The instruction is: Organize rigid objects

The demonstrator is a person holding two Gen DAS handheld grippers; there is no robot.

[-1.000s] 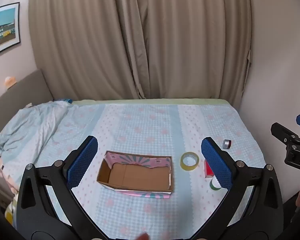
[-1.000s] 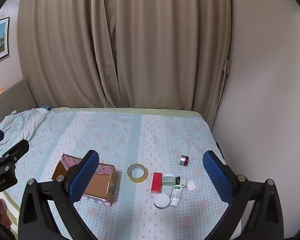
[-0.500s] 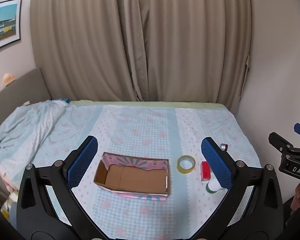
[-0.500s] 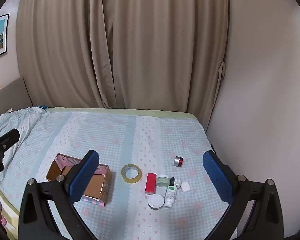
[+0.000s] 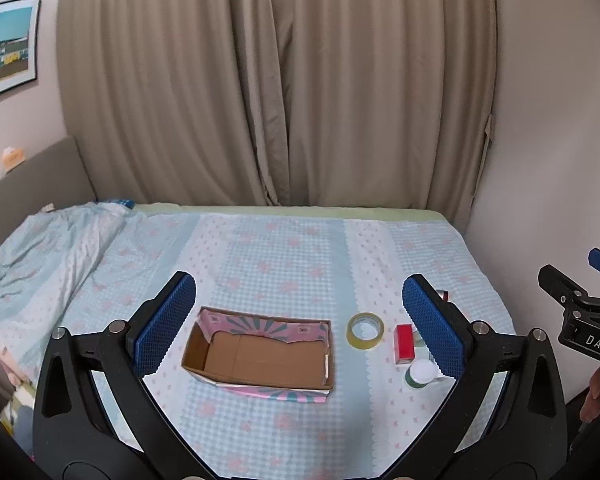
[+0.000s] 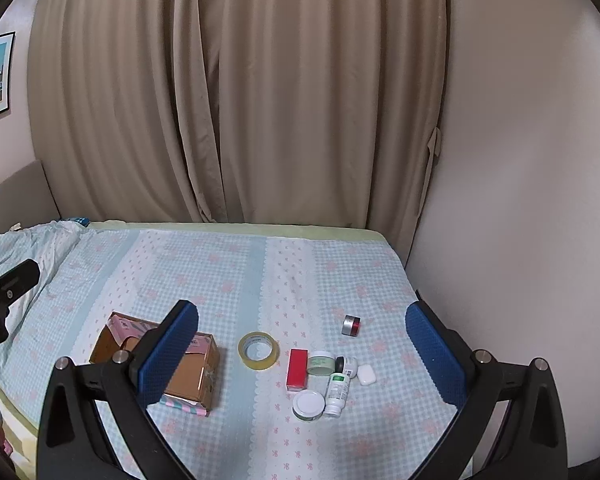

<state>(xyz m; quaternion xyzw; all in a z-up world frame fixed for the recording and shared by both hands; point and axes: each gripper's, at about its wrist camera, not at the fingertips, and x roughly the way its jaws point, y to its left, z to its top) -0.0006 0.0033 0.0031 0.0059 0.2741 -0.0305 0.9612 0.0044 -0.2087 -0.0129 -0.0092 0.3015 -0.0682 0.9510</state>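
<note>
An open cardboard box (image 5: 260,356) with pink patterned sides lies empty on the bed; it also shows in the right wrist view (image 6: 188,372). Right of it lie a yellow tape roll (image 6: 258,351), a red box (image 6: 297,369), a green jar (image 6: 321,363), a white-lidded jar (image 6: 309,405), a white bottle (image 6: 337,390), a white case (image 6: 366,374) and a small red-and-silver tin (image 6: 351,325). My left gripper (image 5: 300,328) is open and empty above the box. My right gripper (image 6: 300,356) is open and empty above the items.
The bed (image 5: 284,252) has a blue checked sheet, a bunched duvet (image 5: 44,248) at the left, beige curtains (image 5: 276,80) behind and a wall (image 6: 520,200) close on the right. The tape roll (image 5: 365,330) and red box (image 5: 404,344) show in the left view.
Both grippers have pulled back and risen a little, so the box and items look smaller and lower on the bed. Nothing was grasped or moved.
</note>
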